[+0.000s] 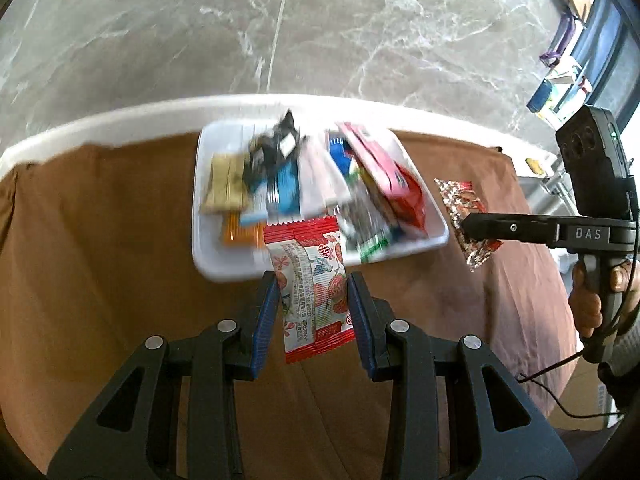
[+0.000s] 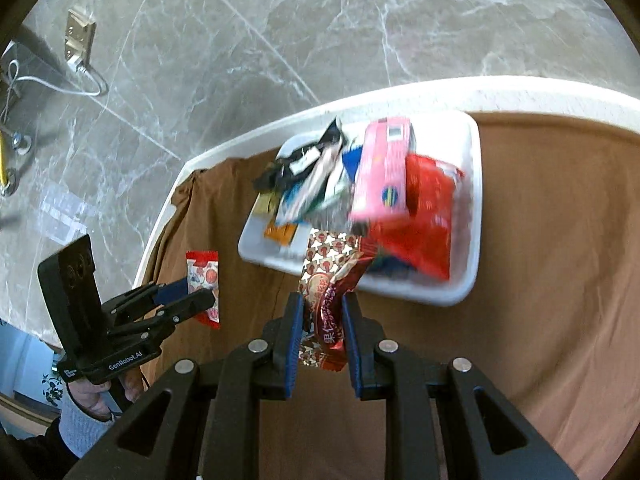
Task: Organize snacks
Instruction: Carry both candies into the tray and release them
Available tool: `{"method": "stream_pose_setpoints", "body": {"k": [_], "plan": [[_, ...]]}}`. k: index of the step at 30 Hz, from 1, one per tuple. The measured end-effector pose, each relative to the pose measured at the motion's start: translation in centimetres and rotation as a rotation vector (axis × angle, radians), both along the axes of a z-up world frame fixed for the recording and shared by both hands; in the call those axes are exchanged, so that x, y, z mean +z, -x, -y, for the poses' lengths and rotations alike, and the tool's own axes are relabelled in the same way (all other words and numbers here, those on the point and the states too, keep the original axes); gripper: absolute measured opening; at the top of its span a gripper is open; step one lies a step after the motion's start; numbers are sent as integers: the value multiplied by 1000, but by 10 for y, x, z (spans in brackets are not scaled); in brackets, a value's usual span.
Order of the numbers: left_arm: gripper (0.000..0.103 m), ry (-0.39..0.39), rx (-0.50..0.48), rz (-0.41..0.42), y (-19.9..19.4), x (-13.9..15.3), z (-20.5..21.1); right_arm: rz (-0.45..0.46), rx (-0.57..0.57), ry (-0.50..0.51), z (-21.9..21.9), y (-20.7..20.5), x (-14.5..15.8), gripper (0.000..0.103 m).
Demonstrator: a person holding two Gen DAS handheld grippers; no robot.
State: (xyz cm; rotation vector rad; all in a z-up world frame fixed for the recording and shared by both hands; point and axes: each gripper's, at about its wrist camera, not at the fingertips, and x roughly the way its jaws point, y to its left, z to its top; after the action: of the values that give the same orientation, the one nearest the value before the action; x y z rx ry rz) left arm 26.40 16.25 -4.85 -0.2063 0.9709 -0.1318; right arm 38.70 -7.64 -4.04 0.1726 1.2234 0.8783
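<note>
Item: left tool (image 1: 312, 296), jaws set narrow and clamped on a red-and-white strawberry sachet (image 1: 310, 280), held by its long edges clear of the bench (image 1: 120, 240).
Item: right tool (image 2: 322, 320), jaws pressed nearly together on a dark red foil packet (image 2: 332, 312), its patterned end hanging toward the white tray (image 2: 476, 184).
Item: tray, on the brown cloth near the bench's far rim, heaped with snacks: a pink box (image 2: 384, 168) propped across a red bag (image 2: 428, 220), blue, black and orange wrappers alongside.

Risks, as I judged them: the heap looked unstable, and a sachet dropped onto it could slide over the low wall or tip the pink box. Both wrappers were slick and thin, so I expected either might twist or slip if swung quickly. With both tools heading for one tray, I also feared a collision above it.

Obstructions: little bare tray floor showed, only a strip at the near edge. Beyond the rim lay marble floor (image 1: 320, 32).
</note>
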Motion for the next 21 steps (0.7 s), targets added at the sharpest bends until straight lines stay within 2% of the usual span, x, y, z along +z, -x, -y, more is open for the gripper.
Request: {"method": "stream_pose_setpoints", "body": {"k": [13,21], "plan": [[33,-29,-81,13,-119,1,-1,30,-5,-8,-50,-67,-6,22],[33,-31,-96,11,-146,-8,7,30,-4,-2,-63,-84,-16,22]]}}
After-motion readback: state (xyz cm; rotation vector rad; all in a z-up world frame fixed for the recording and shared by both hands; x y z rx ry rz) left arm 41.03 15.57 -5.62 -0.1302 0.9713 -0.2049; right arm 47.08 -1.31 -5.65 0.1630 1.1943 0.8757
